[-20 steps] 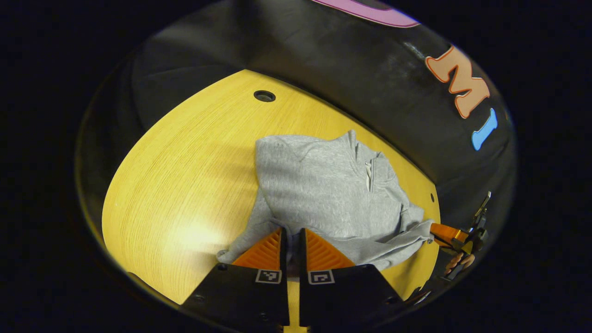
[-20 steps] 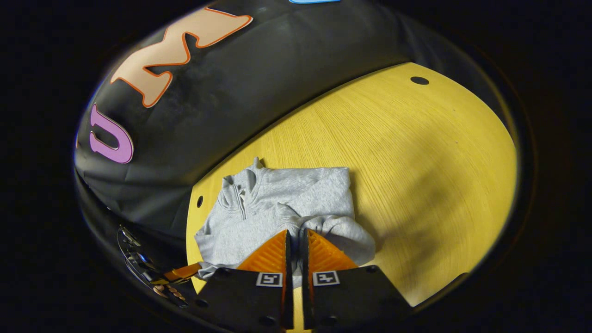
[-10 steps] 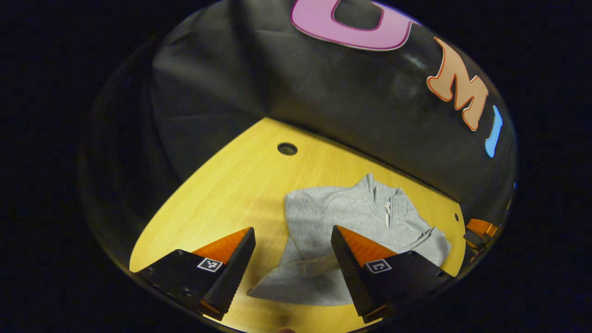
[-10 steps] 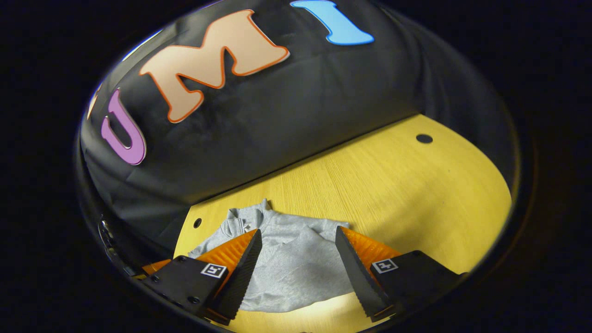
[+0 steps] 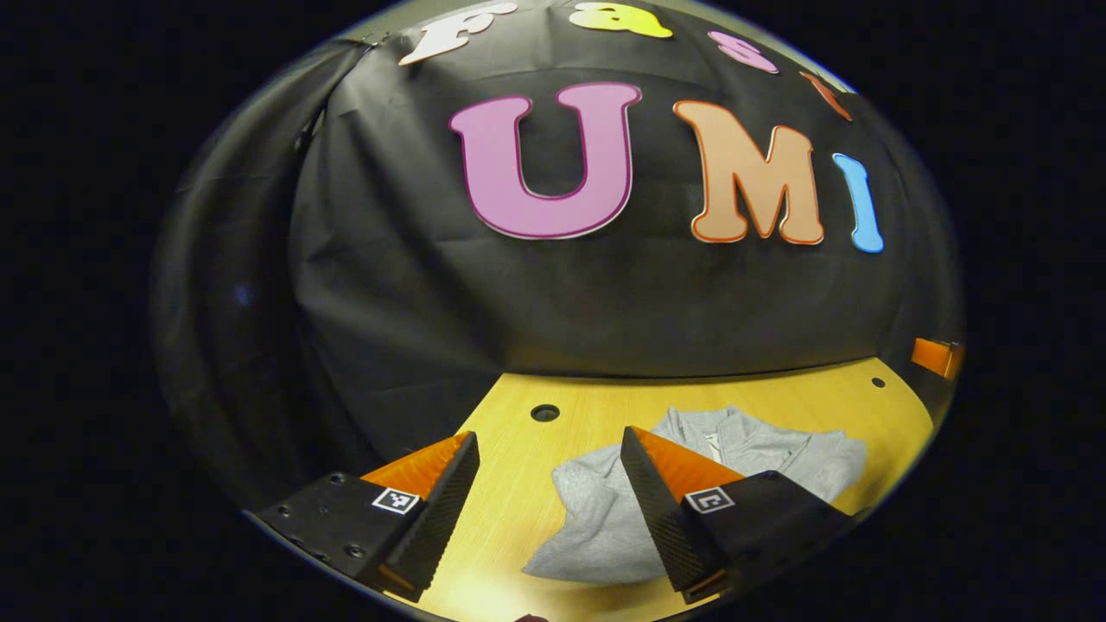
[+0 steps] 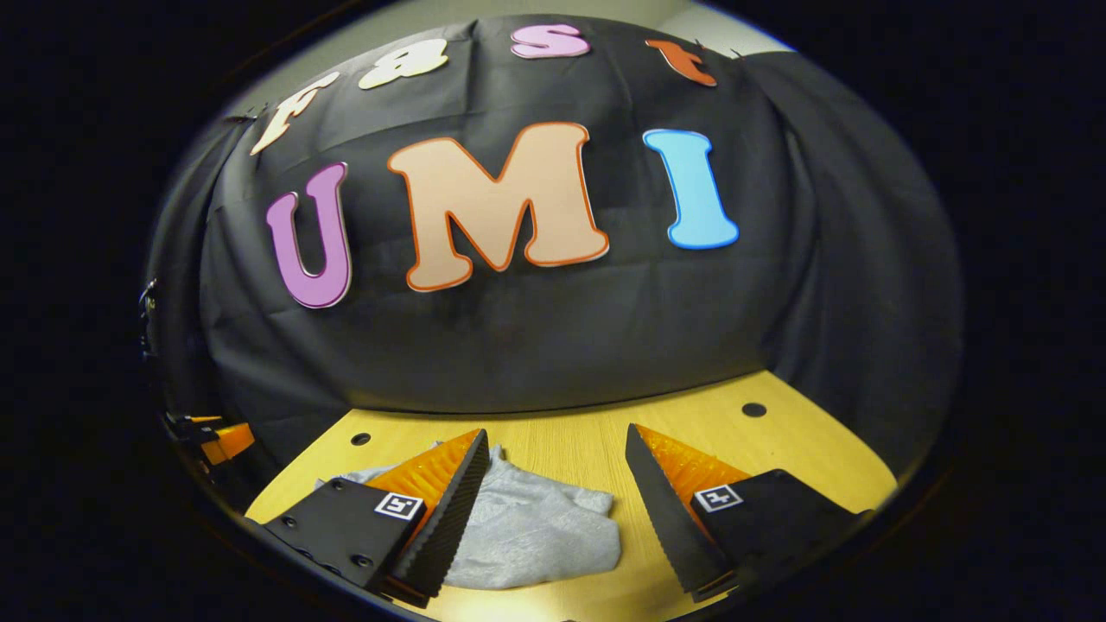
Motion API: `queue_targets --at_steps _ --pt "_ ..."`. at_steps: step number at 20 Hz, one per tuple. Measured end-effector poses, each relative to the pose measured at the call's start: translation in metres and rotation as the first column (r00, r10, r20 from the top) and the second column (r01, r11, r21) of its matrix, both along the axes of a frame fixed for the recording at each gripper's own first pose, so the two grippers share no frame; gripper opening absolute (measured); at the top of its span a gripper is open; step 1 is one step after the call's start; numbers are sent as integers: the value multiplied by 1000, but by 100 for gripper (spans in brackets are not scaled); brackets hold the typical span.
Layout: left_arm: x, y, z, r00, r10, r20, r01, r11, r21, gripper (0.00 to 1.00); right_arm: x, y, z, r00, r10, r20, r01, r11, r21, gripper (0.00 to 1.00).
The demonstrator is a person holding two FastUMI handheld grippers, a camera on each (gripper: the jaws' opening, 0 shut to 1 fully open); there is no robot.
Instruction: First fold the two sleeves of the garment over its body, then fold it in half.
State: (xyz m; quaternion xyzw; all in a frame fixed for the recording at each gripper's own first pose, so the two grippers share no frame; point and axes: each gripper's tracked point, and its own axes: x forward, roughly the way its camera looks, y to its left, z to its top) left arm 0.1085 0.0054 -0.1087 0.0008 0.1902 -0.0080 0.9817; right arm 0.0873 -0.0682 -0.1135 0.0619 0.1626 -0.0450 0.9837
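One grey zip-neck sweatshirt (image 5: 760, 453) lies folded into a compact bundle on the yellow wooden surface (image 5: 518, 518), near the black cloth wall, as two sets of tongs hang above it with nothing in their grasp. The left tongs (image 5: 550, 501) stand wide apart over the garment's left side; the right tongs (image 6: 553, 501) are equally wide, with the bundle under their left finger (image 6: 449, 492) and bare wood under the other. Judging by the garment's short, doubled shape, with no sleeve trailing loose, both sleeve folds and the half fold appear done, and the work looks to be at its end. Any next move would call only for pulling the tongs clear without snagging the cloth, or for smoothing the rumpled near edge. Count: one sweatshirt, two tongs, three small round holes in the surface.
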Motion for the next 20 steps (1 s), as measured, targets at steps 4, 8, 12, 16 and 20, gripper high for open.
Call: queue_targets --at_steps 4,8,12,16,20 --pt "-17 -12 25 998 -12 57 12 1000 0 98 -28 5 28 997 24 77 -18 997 -79 98" --pt "-20 -14 35 996 -24 85 21 999 40 97 -41 19 31 994 61 96 -51 993 -102 98" --pt "-31 -14 47 994 -29 102 24 998 50 97 -43 27 39 990 77 116 -66 993 -98 98" --pt "-32 -11 53 993 -22 120 16 999 45 97 -45 32 47 987 84 137 -70 992 -105 98" --pt "-34 -10 61 989 -35 144 27 998 56 98 -47 36 53 986 89 143 -75 992 -98 98"
